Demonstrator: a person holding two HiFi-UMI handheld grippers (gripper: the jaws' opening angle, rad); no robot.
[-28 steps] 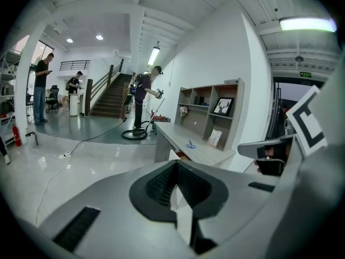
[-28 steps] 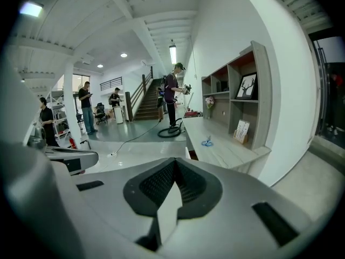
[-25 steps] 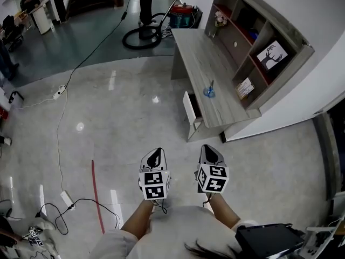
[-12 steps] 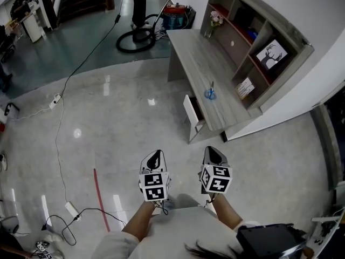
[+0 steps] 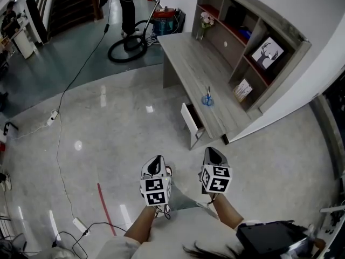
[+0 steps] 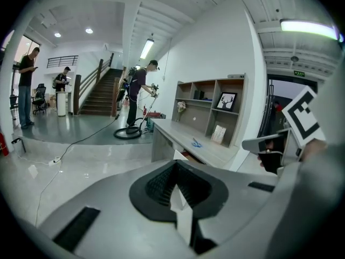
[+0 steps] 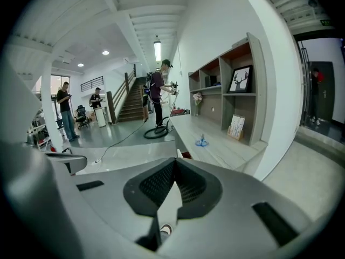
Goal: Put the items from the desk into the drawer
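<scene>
A long grey desk (image 5: 200,72) stands ahead to the right, against a shelf unit. On it lies a small blue item (image 5: 208,99), also visible as the blue item (image 6: 197,143) and the blue item (image 7: 202,141) in the gripper views; too small to tell what it is. A drawer (image 5: 189,123) with a white front stands pulled open at the desk's near end. My left gripper (image 5: 156,162) and right gripper (image 5: 212,155) are held side by side over the floor, well short of the desk. Both are shut and hold nothing: left gripper (image 6: 175,164), right gripper (image 7: 174,162).
The wall shelf unit (image 5: 249,43) holds a deer picture (image 5: 267,52) and a card; a flower vase (image 5: 203,22) stands at the desk's far end. A person (image 5: 125,4) works a vacuum with a coiled hose (image 5: 121,48) beyond. Cables, a power strip (image 5: 81,224) and a red strip (image 5: 106,209) lie on the floor at left.
The view has shifted: the desk and drawer now sit further left and a little nearer. Both grippers keep the same pose side by side, still shut.
</scene>
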